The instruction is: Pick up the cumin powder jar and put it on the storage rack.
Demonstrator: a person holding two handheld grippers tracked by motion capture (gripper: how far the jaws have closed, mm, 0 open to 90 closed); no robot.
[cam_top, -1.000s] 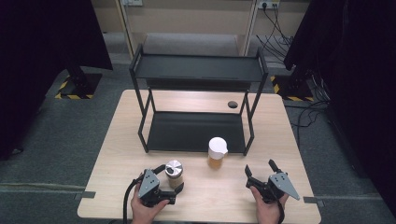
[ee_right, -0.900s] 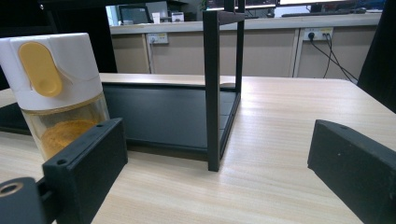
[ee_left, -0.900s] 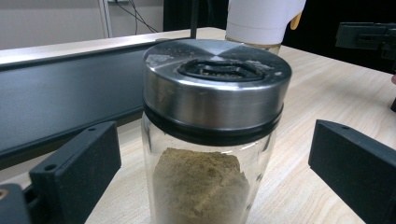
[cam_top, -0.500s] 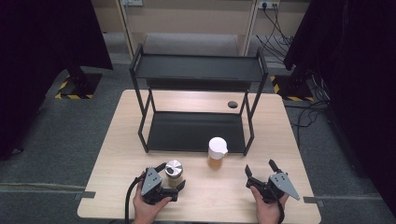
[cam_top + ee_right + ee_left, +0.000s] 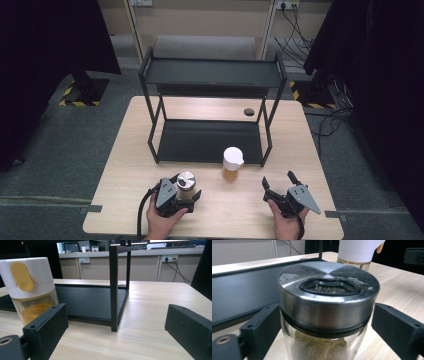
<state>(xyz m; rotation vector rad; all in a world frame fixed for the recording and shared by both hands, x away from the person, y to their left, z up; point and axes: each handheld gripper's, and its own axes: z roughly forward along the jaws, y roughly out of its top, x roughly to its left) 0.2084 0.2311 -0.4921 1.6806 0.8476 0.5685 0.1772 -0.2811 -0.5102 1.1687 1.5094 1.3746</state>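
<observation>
From the high view, the left tool [image 5: 181, 196] sits at the near edge of the surface [image 5: 125, 150] with the steel-lidded spice jar [image 5: 185, 182] between its jaws; the right tool [image 5: 283, 194] rests open, holding nothing.

The left gripper view shows the jaws, which have just been closing, either side of the spice jar [image 5: 325, 312], a gap visible on the right. The grasp looks unfinished; next they must clamp before lifting.

The right gripper view shows the white-capped bottle [image 5: 30, 287] beside the black rack [image 5: 115, 290].
</observation>
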